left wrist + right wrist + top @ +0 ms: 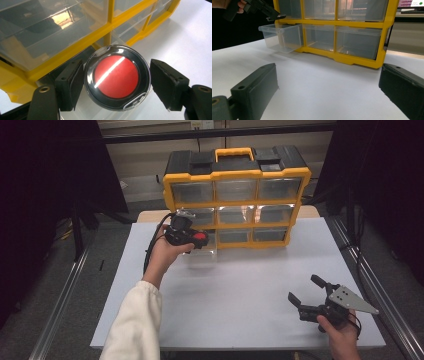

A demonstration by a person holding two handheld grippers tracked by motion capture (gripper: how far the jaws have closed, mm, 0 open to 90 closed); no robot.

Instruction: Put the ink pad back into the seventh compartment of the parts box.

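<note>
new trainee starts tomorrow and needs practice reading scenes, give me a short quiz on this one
1. True or false: the right hand-held gripper is holding a drawer.
2. Multiple choice: which drawer of the yellow organizer is pulled out? A) top right B) middle C) bottom left
3. Short answer: what is between the jaws of the left hand-held gripper?

Key
1. False. Its jaws stand open with nothing between them, low over the white table.
2. C. The clear drawer sticks out at the bottom left.
3. A round red disc with a black rim, held above that drawer.
</note>
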